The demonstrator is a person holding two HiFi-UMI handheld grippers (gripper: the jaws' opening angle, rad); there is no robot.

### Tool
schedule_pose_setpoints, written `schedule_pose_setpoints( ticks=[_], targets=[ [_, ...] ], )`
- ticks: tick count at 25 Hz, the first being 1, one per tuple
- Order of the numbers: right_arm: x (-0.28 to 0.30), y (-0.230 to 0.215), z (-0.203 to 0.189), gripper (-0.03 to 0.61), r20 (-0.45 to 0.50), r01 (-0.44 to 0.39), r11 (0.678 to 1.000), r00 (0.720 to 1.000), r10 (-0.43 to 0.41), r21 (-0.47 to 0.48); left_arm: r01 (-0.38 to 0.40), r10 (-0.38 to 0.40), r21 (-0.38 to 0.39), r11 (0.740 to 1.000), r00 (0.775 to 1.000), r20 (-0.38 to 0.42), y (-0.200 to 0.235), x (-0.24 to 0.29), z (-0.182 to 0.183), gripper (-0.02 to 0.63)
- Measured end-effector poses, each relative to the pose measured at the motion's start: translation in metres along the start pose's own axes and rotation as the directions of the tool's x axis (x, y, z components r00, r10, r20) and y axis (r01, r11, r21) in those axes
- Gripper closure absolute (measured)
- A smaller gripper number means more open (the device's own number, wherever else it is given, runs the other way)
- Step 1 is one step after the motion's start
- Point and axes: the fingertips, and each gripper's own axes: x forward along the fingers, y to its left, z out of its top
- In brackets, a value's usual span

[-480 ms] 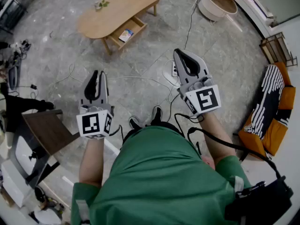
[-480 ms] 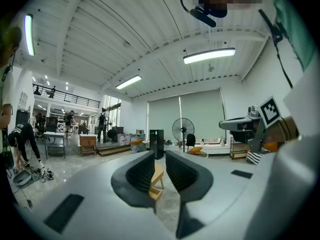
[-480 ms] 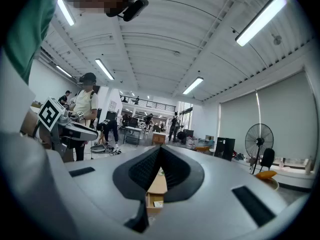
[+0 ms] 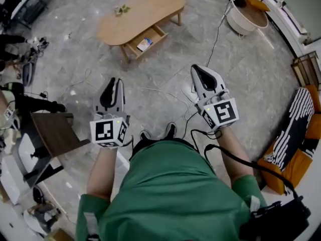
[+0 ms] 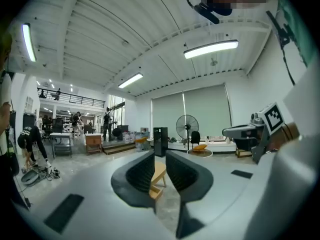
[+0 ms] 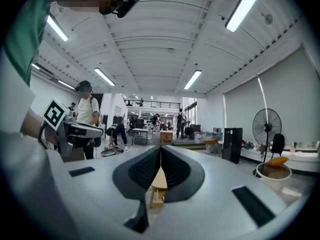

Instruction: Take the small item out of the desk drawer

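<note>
A low oval wooden desk [image 4: 150, 9] stands on the grey floor far ahead. Its drawer [image 4: 153, 37] is pulled open, and a small flat item [image 4: 144, 44] lies inside. Both grippers are held in the air well short of the desk, pointing toward it. My left gripper [image 4: 113, 84] [image 5: 160, 156] has a narrow gap between its jaws and holds nothing. My right gripper [image 4: 199, 73] [image 6: 160, 150] has its jaws pressed together, empty. The desk [image 5: 158, 176] [image 6: 159, 181] shows small and distant beyond each gripper's jaws.
Cables and a power strip [image 4: 188, 92] lie on the floor between me and the desk. A dark brown side table [image 4: 52, 132] stands at the left, a white tub [image 4: 246, 14] at the back right and an orange striped chair [image 4: 296, 134] at the right. A small plant [image 4: 120, 9] sits on the desk.
The desk and both grippers sit slightly lower and further right in the head view. The jaws of both grippers look the same as before.
</note>
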Motion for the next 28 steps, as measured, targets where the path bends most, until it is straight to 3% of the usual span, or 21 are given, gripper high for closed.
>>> schedule_pose_setpoints(
  ticks=[7,13,23,28],
  targets=[
    [0.003,-0.04,-0.017,0.555,-0.015,-0.05,0.997,0.999,0.051,0.051,-0.055,0.055,0.019,0.998,0.998,-0.02,-0.023,0.004,0.0,0.533],
    [0.032,-0.057,-0.038,0.555,-0.045,-0.078,0.994,0.996,0.082,0.08,-0.078,0.078,0.005,0.997,0.996,-0.035,-0.011,0.029,-0.014,0.533],
    [0.17,-0.112,-0.08,0.555,-0.17,-0.065,0.993,0.982,0.082,0.102,-0.032,0.029,-0.038,0.999,0.997,-0.074,0.07,0.181,-0.05,0.532],
    [0.251,-0.134,-0.103,0.554,-0.254,-0.065,0.989,0.962,0.099,0.136,0.0,-0.004,-0.043,0.999,0.994,-0.108,0.117,0.257,-0.063,0.534]
  ],
)
